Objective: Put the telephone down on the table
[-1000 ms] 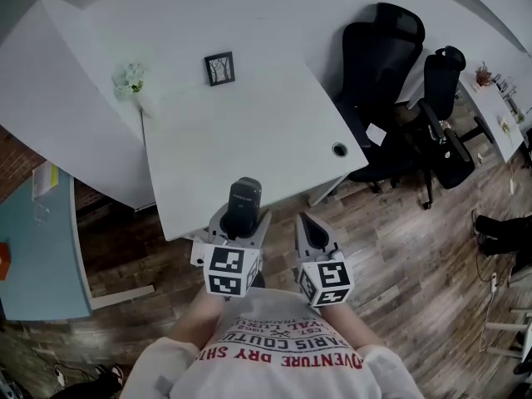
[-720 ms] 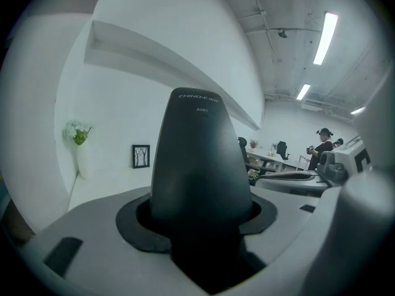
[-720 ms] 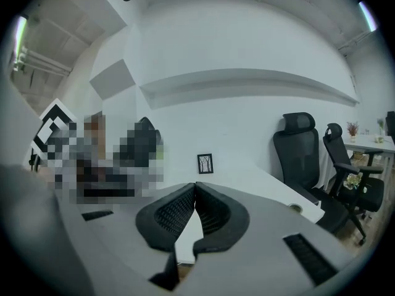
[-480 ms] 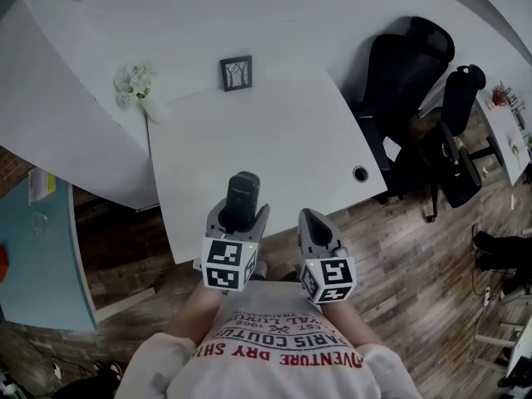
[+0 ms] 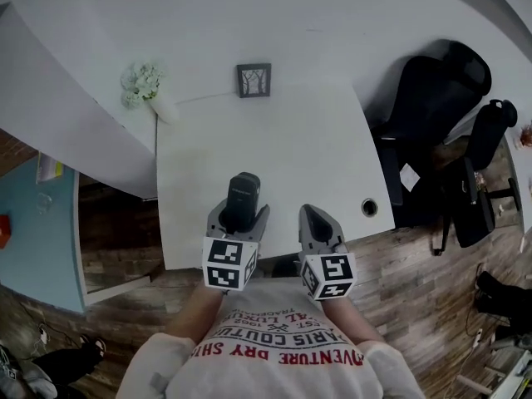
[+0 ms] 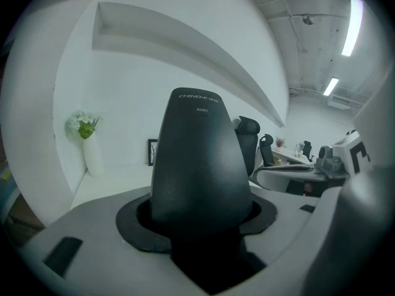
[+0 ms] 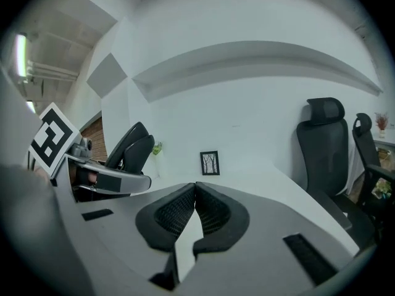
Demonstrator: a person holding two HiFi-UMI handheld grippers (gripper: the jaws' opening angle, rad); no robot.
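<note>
Now the left gripper (image 5: 241,216) stands wide apart but clamped on the telephone (image 5: 243,198). Its dark pads press the handset's lower sides, and the rounded top sticks up past the jaws. The telephone is off the table (image 5: 291,156), carried over the near part of it in the head view. The right gripper (image 7: 195,189) is clenched on nothing, its ribbed pads meeting at the tips. It hangs by the table's near edge, just beside the left one.

Counted: two grippers, one telephone, one table. One small picture frame (image 5: 253,80) stands at the table's far edge. One white vase (image 5: 164,109) of flowers stands at the table's far left corner. One round cable hole (image 5: 369,207) sits in the table's near right corner. Two black office chairs (image 5: 436,98) stand off the table's right side.

Against a second ago, both grippers have come forward. Then they hung over the floor short of the table's near edge, and now the telephone lies over the tabletop. The grip on the handset is unchanged, and the right jaws stay closed.
</note>
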